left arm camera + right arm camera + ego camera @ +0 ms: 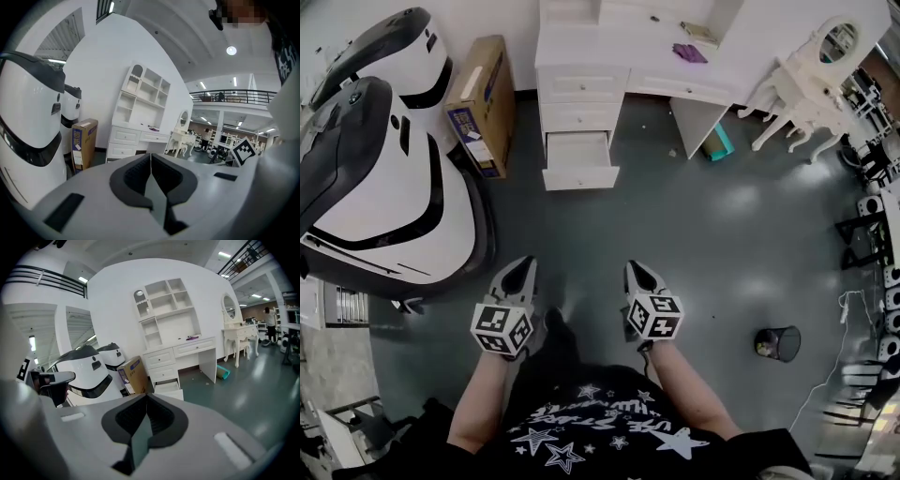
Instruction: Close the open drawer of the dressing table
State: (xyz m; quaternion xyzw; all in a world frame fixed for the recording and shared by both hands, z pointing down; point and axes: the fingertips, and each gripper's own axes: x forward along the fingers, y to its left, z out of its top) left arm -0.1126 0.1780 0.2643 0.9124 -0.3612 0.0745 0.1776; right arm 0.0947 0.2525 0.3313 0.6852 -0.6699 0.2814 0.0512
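Glossy floor (694, 234), boxy white drawer (579, 164) (open)

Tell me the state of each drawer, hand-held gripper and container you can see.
Bottom drawer: open, pulled out of the dressing table.
Upper drawers: shut.
Left hand-held gripper: shut, empty.
Right hand-held gripper: shut, empty.
Cardboard box: upright, closed.
Bin: upright.
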